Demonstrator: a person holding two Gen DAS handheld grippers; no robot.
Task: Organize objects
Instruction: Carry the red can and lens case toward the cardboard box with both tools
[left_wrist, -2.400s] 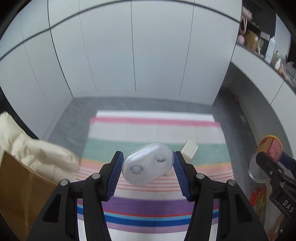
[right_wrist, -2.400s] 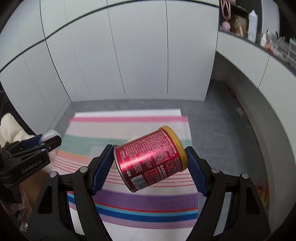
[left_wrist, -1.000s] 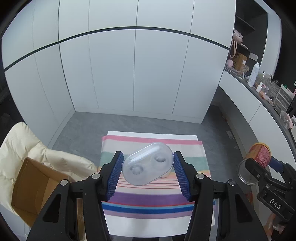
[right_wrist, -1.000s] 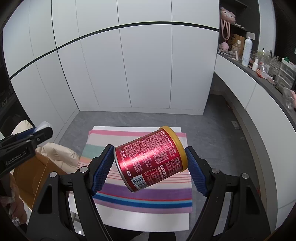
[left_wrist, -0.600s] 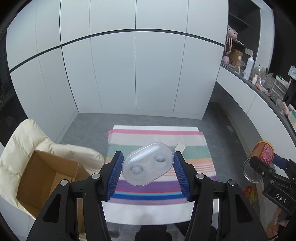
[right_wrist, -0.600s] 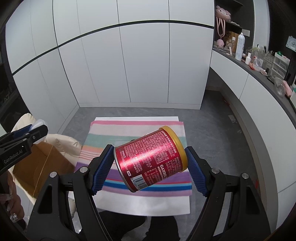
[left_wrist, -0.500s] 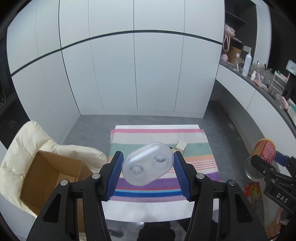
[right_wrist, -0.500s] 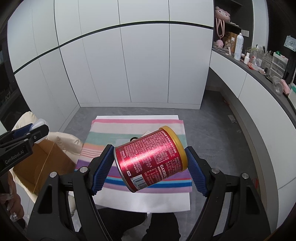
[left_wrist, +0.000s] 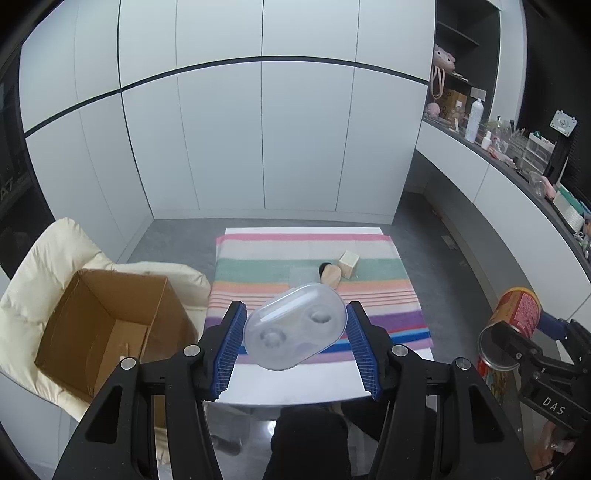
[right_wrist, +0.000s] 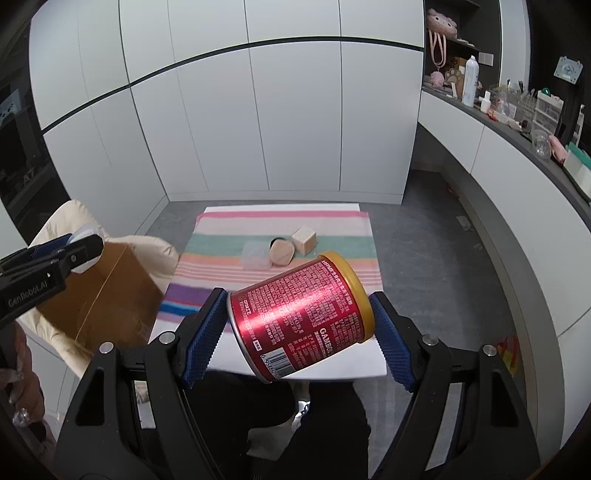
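My left gripper is shut on a clear oval plastic case with two round wells, held in the air above the near edge of the table. My right gripper is shut on a red can with a yellow lid, tilted on its side. The can also shows at the right edge of the left wrist view. On the striped cloth lie a wooden cube, a tan rounded piece and a clear square lid. An open cardboard box stands to the left.
The box rests on a cream padded chair left of the white table. White cupboards close off the back. A cluttered grey counter runs along the right. A person's dark-clothed legs are below the table edge.
Both grippers have drawn back from the table with their objects still held. More of the table, the cardboard box and the person's legs has come into view.
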